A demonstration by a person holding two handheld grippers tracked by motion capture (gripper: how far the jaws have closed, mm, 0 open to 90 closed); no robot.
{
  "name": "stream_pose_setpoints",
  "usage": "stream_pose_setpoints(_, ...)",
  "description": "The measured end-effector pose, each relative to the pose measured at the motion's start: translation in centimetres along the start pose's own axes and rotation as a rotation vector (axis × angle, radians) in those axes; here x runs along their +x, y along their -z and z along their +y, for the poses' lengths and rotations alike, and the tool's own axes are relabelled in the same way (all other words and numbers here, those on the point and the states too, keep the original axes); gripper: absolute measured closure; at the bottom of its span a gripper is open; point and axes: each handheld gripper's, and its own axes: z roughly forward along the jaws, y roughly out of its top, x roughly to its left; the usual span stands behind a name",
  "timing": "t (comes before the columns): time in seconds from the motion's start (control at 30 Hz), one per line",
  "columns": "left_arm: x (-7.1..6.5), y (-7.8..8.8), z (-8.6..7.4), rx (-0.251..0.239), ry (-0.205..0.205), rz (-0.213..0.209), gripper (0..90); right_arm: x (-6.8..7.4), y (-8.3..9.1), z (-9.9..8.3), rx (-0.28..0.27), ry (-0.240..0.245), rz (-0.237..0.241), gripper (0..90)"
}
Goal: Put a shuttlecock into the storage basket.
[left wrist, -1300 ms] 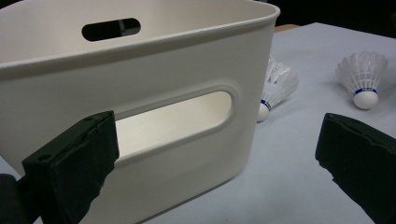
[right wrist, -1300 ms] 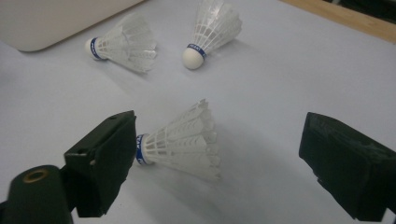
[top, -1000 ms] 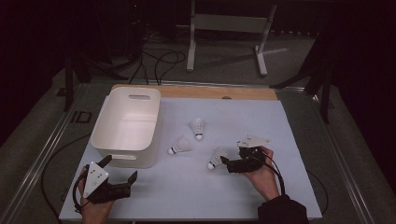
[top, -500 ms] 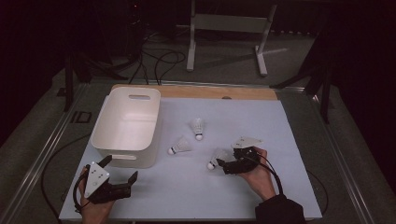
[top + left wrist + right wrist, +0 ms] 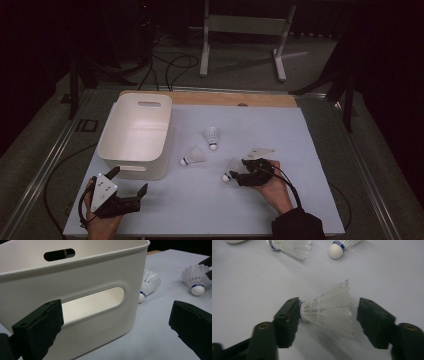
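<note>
Right gripper view: the right gripper [image 5: 328,322] straddles a white shuttlecock [image 5: 329,311] lying on its side on the pale blue mat [image 5: 249,285]. Its jaws have just been closing; one pad is against the cork end, the other stands apart from the feather skirt (so not yet a pinch). From the high view this shuttlecock [image 5: 233,170] lies toward the mat's near right part, with two other shuttlecocks [image 5: 193,156] [image 5: 212,137] near the middle. The left gripper [image 5: 128,189], at the mat's near left corner, has its jaws spread wide and holds nothing, just in front of the white bin [image 5: 136,135] along the left edge.
</note>
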Motion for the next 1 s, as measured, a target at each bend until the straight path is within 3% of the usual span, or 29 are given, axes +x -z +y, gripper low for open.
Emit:
stream_pose_setpoints(0.03, 0.00, 0.00, 0.00, 0.000, -0.001, 0.000, 0.0, 0.15, -0.19, -0.06, 0.010, 0.007, 0.010, 45.3)
stream_pose_setpoints(0.17, 0.00, -0.02, -0.02, 0.001, 0.000, 0.000, 0.0, 0.32, -0.20, -0.13, 0.017, 0.018, 0.033, 50.2)
stream_pose_setpoints(0.2, -0.01, -0.07, -0.04, 0.003, 0.000, -0.002, 0.0, 0.43, -0.18, -0.12, 0.021, 0.026, 0.044, 57.2)
stream_pose_setpoints(0.57, 0.01, -0.10, -0.04, 0.002, 0.000, 0.000, 0.0, 0.61, 0.02, -0.03, 0.022, 0.049, 0.105, 83.6)
stream_pose_setpoints(0.7, -0.01, -0.07, -0.03, 0.004, -0.003, 0.001, 0.0, 0.80, 0.08, -0.09, 0.020, 0.060, 0.105, 88.2)
stream_pose_setpoints(1.0, 0.03, -0.06, -0.04, 0.005, -0.002, 0.002, 0.0, 0.96, 0.18, -0.05, 0.006, 0.063, 0.085, 88.8)
